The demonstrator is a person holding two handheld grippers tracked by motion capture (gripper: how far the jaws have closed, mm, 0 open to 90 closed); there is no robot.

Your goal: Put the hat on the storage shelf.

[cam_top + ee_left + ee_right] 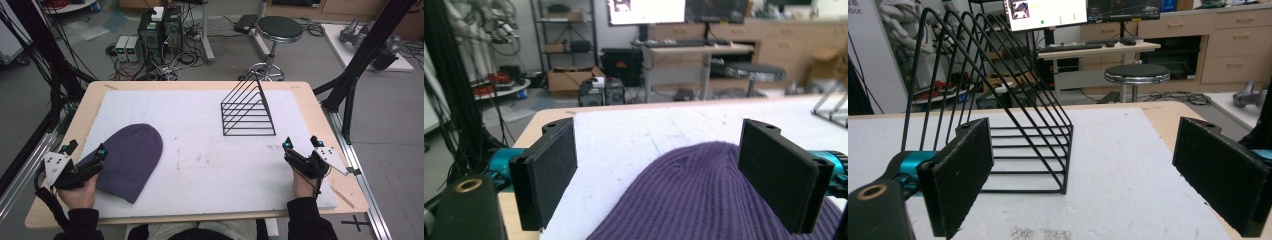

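A purple knit beanie (129, 159) lies flat on the white mat at the front left. My left gripper (88, 148) rests at the beanie's left edge, open; in the left gripper view the beanie (704, 200) lies between and below the two black pads, and my left gripper (671, 175) holds nothing. A black wire rack (248, 109) with triangular dividers stands at the back right of the mat. My right gripper (301, 142) sits open near the front right, short of the rack. In the right gripper view the rack (998, 110) stands ahead, left of my right gripper (1093, 175).
The white mat (200, 150) covers a wooden table (320, 115). Beyond the far edge are computer towers (160, 30), cables and a round stool (279, 29). Black frame posts (365, 55) rise at both sides of the table.
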